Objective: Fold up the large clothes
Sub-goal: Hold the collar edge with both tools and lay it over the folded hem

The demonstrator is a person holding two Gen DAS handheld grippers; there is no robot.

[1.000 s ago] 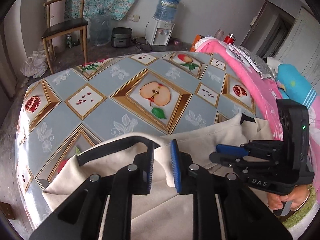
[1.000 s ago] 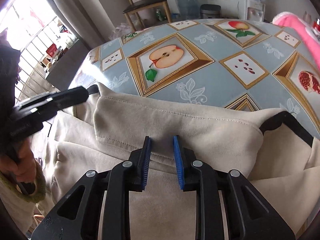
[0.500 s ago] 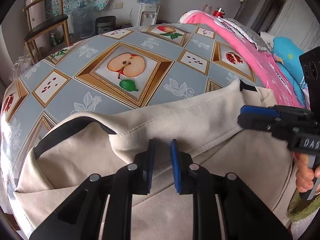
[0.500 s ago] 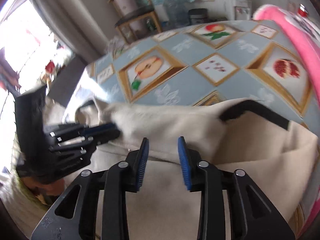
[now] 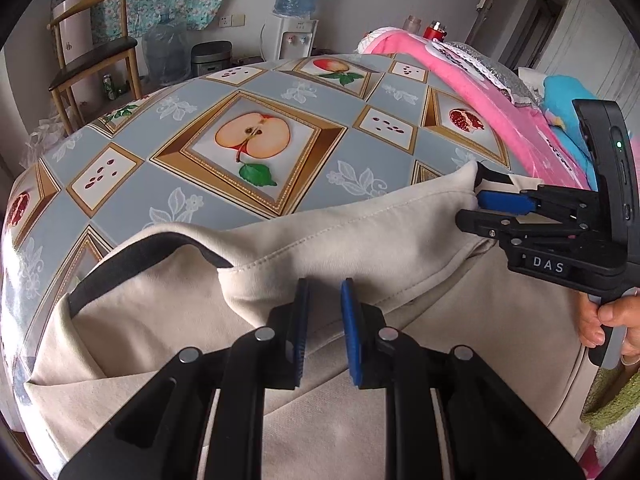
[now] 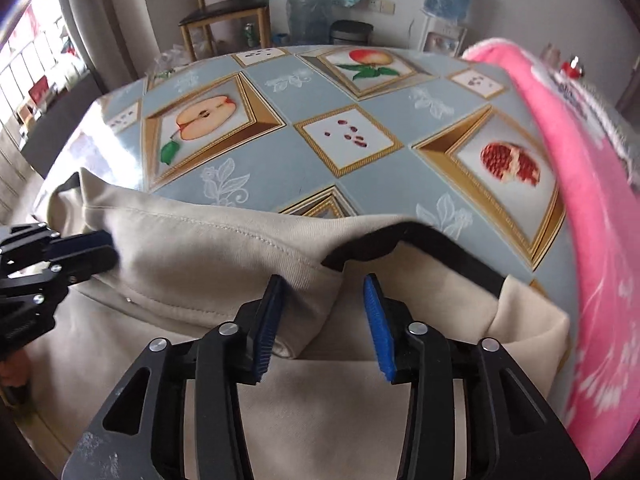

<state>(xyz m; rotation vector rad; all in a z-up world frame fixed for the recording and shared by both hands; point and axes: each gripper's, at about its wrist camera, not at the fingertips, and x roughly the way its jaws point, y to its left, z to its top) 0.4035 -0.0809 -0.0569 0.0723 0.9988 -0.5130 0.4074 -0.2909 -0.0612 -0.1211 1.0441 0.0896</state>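
A large beige garment (image 5: pixel 360 240) with black trim lies on the near part of the table (image 5: pixel 160 184), its top layer folded back toward me. My left gripper (image 5: pixel 324 320) is shut on the edge of that fold. In the right wrist view the same garment (image 6: pixel 220 264) fills the foreground. There my right gripper (image 6: pixel 324 292) has its jaws opening: the fold's end lies between them against the left pad, with a gap to the right pad. From the left wrist view, the right gripper (image 5: pixel 472 210) sits at the fold's far right corner, held by a hand (image 5: pixel 604 320).
The table wears a blue-grey fruit-print cover (image 6: pixel 360 96). A pink blanket (image 5: pixel 500 96) lies heaped along its right side, seen again as the pink blanket (image 6: pixel 600 240). Beyond the table stand a wooden chair (image 5: pixel 96 52) and a water dispenser (image 5: pixel 296 36).
The left gripper came down with the folded edge, and the fold now lies flatter on the garment. The right gripper's jaws spread apart and released the fold as it shifted right.
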